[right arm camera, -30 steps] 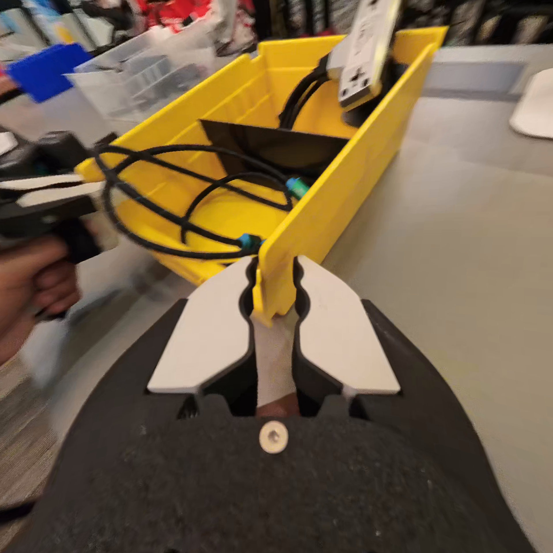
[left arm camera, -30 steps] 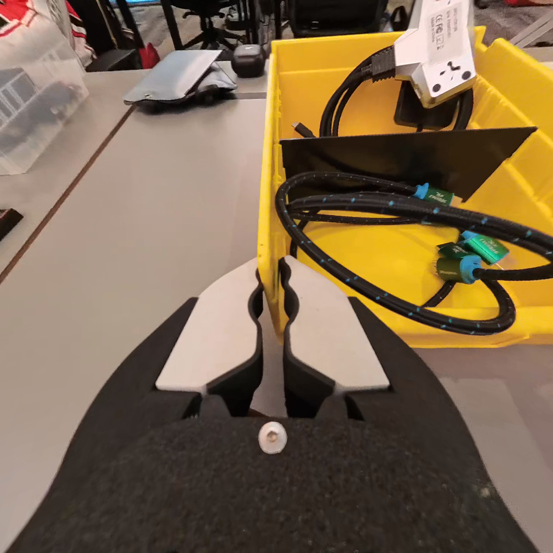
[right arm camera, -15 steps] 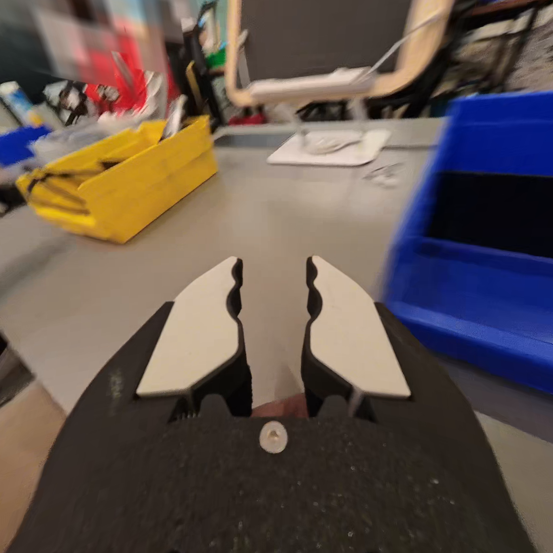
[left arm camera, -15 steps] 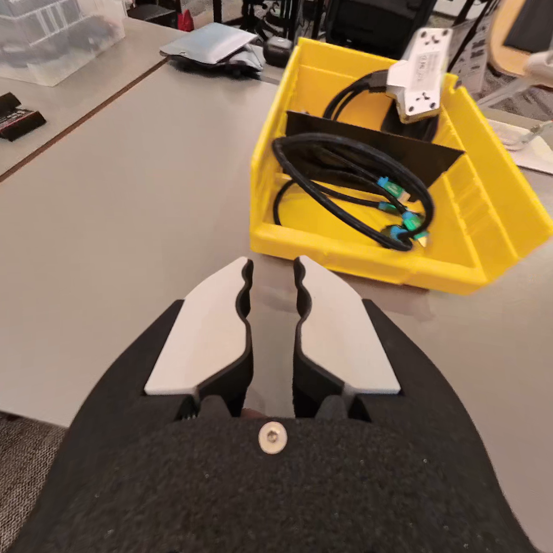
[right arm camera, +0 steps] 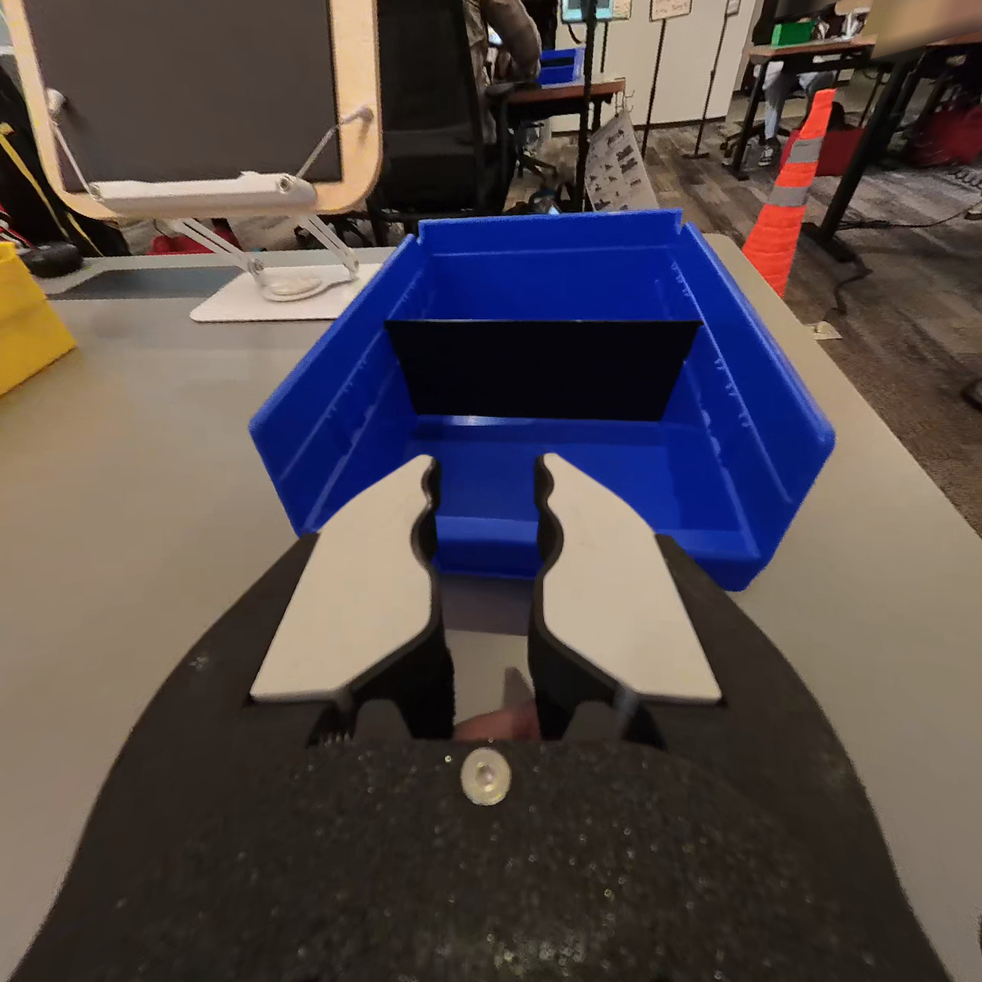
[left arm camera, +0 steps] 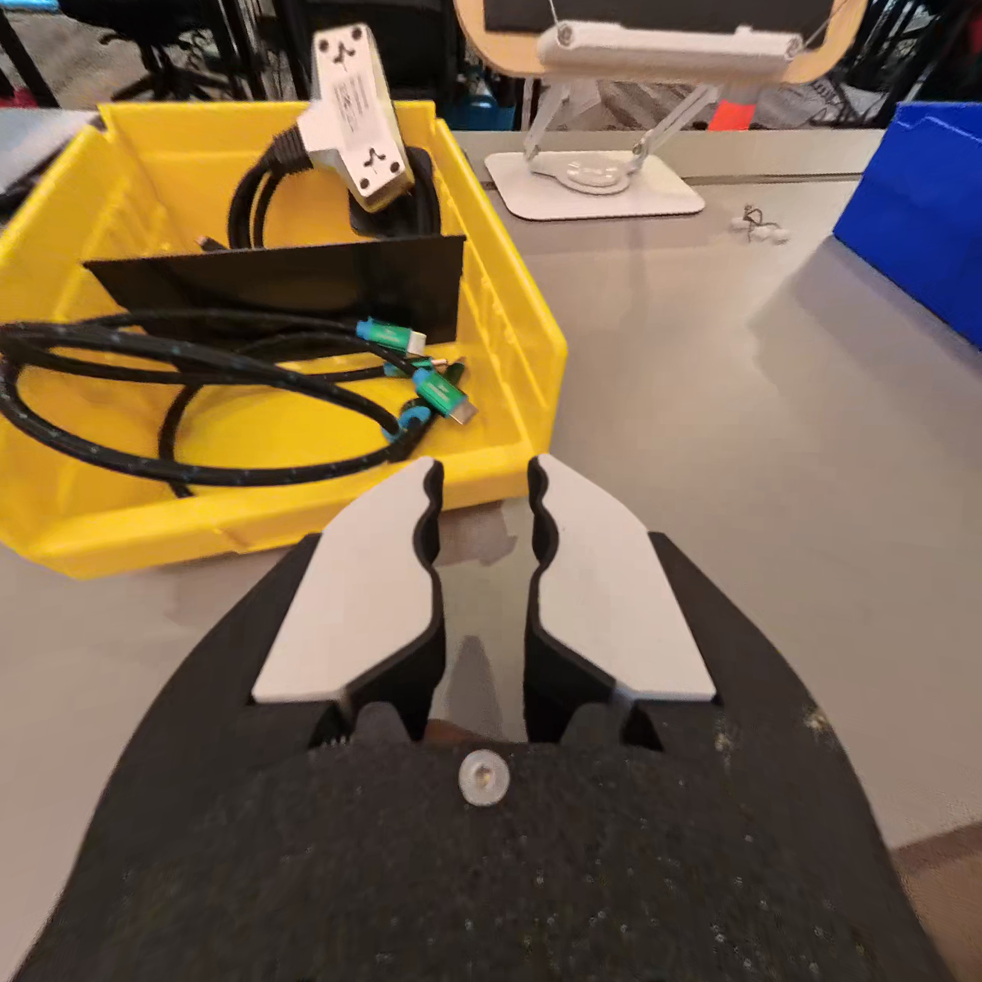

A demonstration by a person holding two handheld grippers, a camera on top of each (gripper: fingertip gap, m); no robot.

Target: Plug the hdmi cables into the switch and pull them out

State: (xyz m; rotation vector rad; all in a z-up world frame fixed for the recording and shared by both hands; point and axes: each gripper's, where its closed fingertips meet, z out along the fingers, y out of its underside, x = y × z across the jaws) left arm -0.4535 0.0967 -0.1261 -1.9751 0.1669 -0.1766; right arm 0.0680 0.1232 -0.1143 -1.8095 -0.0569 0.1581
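Left gripper [left arm camera: 483, 467]: jaws parted, narrow gap, nothing between them. It hangs over the grey table [left arm camera: 744, 425], tips just in front of the near right corner of the yellow bin [left arm camera: 536, 340], not touching it.

Yellow bin: a black divider [left arm camera: 297, 276] splits it into a near and a far compartment. Near compartment holds the coiled black braided hdmi cables [left arm camera: 175, 372]; one loop spills over the bin's left wall. Their green plugs [left arm camera: 441, 393] with blue collars lie loose near the right wall, none plugged in. Far compartment holds the silver switch [left arm camera: 356, 122], tilted up on end, with a thick black cable [left arm camera: 255, 186] running to its left side and looping beneath it.

Right gripper [right arm camera: 486, 467]: jaws parted, similar narrow gap, holding nothing. Tips hang over the near wall of the blue bin [right arm camera: 329, 414], which sits on the same table and has its own black divider [right arm camera: 542, 366] across the middle. A corner of the yellow bin shows at the left edge of the right wrist view, well apart from the blue one.

Beyond both bins: a white stand [left arm camera: 590, 180] on a flat base. An orange traffic cone [right arm camera: 786, 191] stands on the floor to the right.
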